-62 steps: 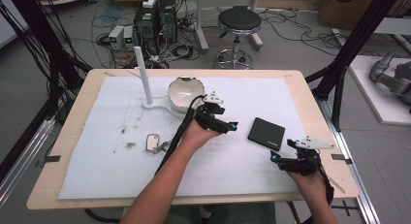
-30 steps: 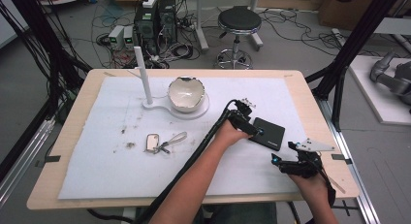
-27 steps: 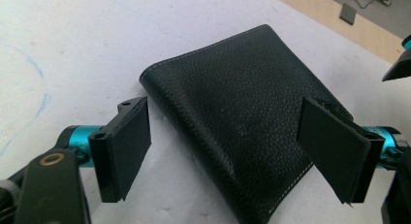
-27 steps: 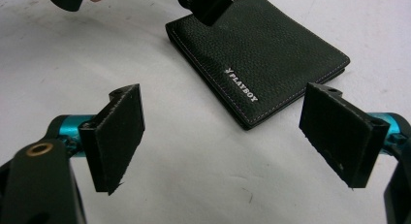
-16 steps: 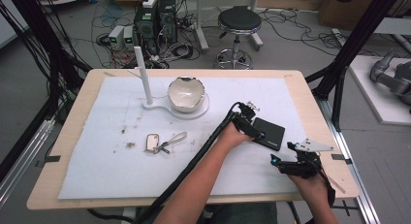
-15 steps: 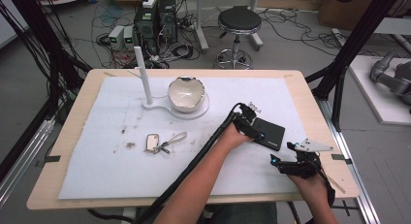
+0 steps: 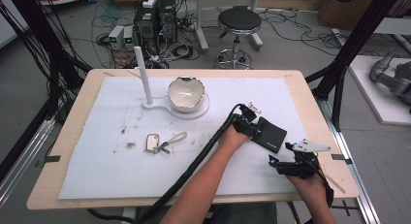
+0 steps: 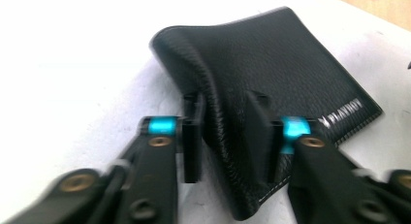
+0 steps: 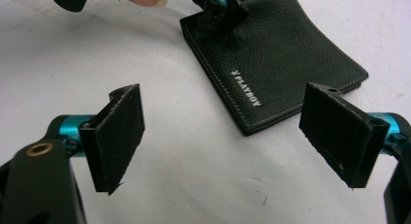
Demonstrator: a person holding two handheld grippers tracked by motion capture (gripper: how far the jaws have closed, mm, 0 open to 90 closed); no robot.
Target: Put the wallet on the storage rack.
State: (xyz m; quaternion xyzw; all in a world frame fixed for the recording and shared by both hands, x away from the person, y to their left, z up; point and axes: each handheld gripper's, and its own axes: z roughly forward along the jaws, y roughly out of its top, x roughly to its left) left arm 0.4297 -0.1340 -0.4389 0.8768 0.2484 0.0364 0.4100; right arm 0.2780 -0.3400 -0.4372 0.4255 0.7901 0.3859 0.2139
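Observation:
A black leather wallet lies flat on the white mat, right of centre. My left gripper reaches across to its near-left edge. Its jaws have just been closing, and in the left gripper view the gripper pinches the wallet so the leather bunches up between the pads. My right gripper hovers near the table's front right, just short of the wallet. The right gripper view has this gripper open with bare mat between its pads, the wallet beyond it and the left gripper on the wallet's far corner.
A white bowl sits on a white stand with an upright post at the back of the mat. A key fob with a strap lies left of centre. The table's front edge is close to the right hand.
The left hand went from beside the bowl to the wallet's left edge and settled there. The right hand has stayed put.

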